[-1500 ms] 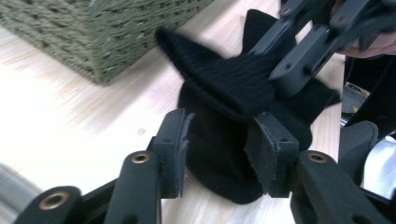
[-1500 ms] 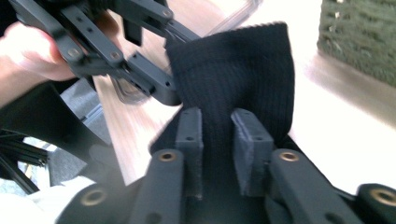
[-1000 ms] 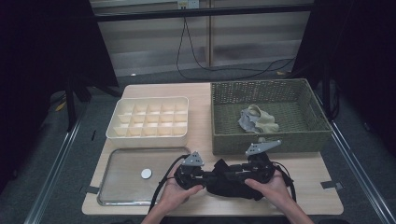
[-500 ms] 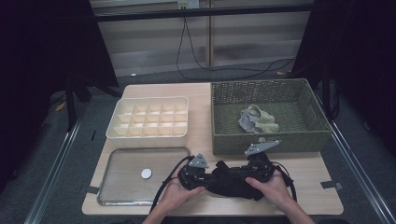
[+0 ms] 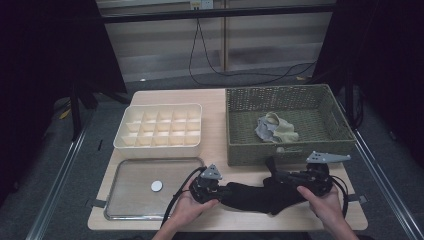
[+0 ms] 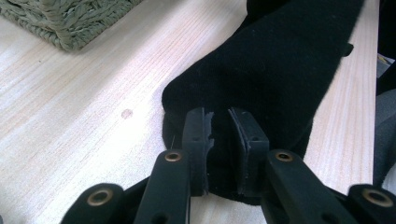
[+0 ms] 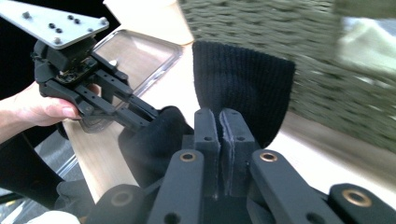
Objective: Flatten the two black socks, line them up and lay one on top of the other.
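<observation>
High view has the bench (image 5: 220,100) with three containers on it. Biggest is the wicker basket (image 5: 287,152) back right, with a crumpled pale cloth (image 5: 274,129) lying inside. Next, the cream divider box (image 5: 159,127) back left, its cells look bare. In front of that sits a clear tray (image 5: 130,172) holding one small white disc (image 5: 156,186). Then the black sock (image 5: 260,192), stretched along the front edge between both grippers, just in front of the basket. Left gripper (image 6: 219,123) is pinching one end of the sock. Right gripper (image 7: 219,126) has just clamped down tight on the other end, fabric sticking up past its jaws.
</observation>
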A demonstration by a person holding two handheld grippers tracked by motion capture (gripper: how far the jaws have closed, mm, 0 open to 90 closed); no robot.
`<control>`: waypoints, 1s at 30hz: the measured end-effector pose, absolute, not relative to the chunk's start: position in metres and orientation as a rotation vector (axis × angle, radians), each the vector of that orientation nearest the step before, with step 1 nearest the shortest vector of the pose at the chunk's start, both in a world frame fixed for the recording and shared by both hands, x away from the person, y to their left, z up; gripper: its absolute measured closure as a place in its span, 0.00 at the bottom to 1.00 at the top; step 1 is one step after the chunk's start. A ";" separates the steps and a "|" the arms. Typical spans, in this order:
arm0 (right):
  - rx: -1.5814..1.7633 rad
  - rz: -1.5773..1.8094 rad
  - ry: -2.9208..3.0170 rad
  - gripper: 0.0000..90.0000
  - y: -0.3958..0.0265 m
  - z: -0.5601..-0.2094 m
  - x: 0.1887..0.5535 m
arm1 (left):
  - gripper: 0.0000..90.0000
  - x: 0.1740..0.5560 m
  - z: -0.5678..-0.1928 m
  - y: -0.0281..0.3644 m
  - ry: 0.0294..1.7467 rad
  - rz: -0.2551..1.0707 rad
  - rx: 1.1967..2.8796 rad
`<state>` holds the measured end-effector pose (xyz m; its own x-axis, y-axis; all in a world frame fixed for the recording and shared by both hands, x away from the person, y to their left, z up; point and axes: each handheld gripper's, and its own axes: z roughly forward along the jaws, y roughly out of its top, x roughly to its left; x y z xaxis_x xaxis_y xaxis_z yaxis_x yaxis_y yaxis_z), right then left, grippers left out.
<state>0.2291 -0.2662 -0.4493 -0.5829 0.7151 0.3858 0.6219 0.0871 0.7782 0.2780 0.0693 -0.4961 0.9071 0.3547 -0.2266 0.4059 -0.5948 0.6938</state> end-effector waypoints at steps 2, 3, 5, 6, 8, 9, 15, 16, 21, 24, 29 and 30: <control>1.411 1.515 2.225 0.96 -0.274 -0.450 0.225 | 0.86 0.278 -0.496 0.070 0.543 -0.083 2.262; 1.422 1.510 2.216 0.96 -0.278 -0.451 0.224 | 0.86 0.278 -0.496 0.070 0.543 -0.083 2.262; 1.433 1.500 2.210 0.96 -0.283 -0.453 0.222 | 0.86 0.278 -0.496 0.070 0.546 -0.083 2.262; 1.448 1.489 2.195 0.96 -0.286 -0.454 0.219 | 0.86 0.278 -0.496 0.070 0.546 -0.083 2.262; 1.489 1.482 2.195 0.96 -0.295 -0.460 0.212 | 0.86 0.278 -0.496 0.070 0.545 -0.083 2.260; 1.489 1.482 2.195 0.96 -0.295 -0.460 0.212 | 0.86 0.278 -0.496 0.070 0.544 -0.082 2.264; 1.508 1.458 2.198 0.90 -0.303 -0.466 0.197 | 0.83 0.277 -0.496 0.071 0.549 -0.099 2.250; 1.508 1.452 2.197 0.89 -0.305 -0.466 0.195 | 0.82 0.276 -0.496 0.071 0.544 -0.098 2.252; 1.511 1.456 2.173 0.86 -0.312 -0.466 0.189 | 0.80 0.276 -0.496 0.071 0.536 -0.105 2.231; 1.499 1.468 2.158 0.84 -0.311 -0.461 0.187 | 0.80 0.277 -0.491 0.076 0.547 -0.113 2.199; 1.486 1.468 2.164 0.84 -0.309 -0.458 0.183 | 0.84 0.281 -0.488 0.082 0.555 -0.095 2.184; 1.483 1.463 2.169 0.84 -0.308 -0.458 0.183 | 0.84 0.282 -0.487 0.084 0.567 -0.098 2.173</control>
<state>0.1833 -0.3084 -0.4585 -0.5067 0.7731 0.3815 0.6431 0.0443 0.7645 0.2822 0.0837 -0.4872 0.8936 0.3626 -0.2646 0.4302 -0.5234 0.7355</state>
